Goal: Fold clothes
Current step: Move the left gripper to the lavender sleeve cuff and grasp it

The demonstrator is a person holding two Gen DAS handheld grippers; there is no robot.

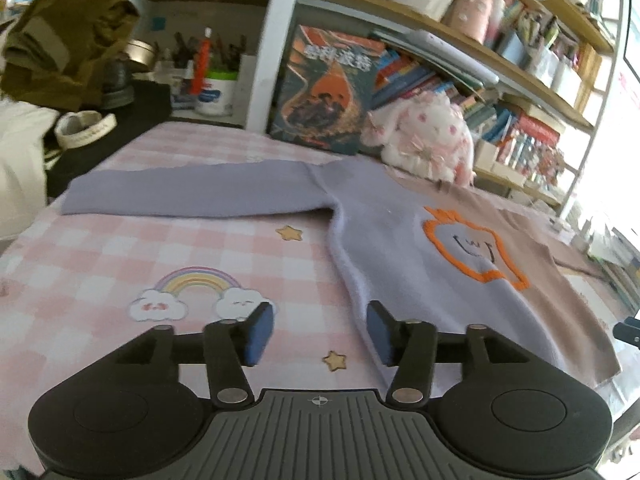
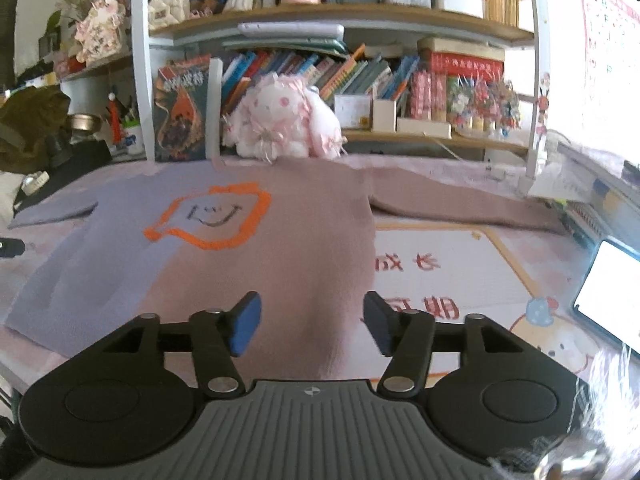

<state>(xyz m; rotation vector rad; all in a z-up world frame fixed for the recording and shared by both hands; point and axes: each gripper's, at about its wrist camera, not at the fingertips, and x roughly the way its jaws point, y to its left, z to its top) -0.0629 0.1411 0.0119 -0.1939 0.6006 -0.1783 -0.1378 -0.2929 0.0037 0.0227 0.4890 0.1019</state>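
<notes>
The flat lilac-and-mauve knitted sweater [image 1: 400, 240] stretches its sleeves crosswise ahead of both empty, parted claws, left gripper [image 1: 320, 334] nearer the lilac sleeve [image 1: 192, 196], right gripper [image 2: 312, 322] nearer the mauve sleeve [image 2: 460, 206].

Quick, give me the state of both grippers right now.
Left gripper: open, holding nothing, above the sweater's hem.
Right gripper: open, holding nothing, above the sweater.

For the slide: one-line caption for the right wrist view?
Open right gripper poised over the hem of a lavender-and-mauve sweater spread flat, sleeves out, on the desk mat.
</notes>
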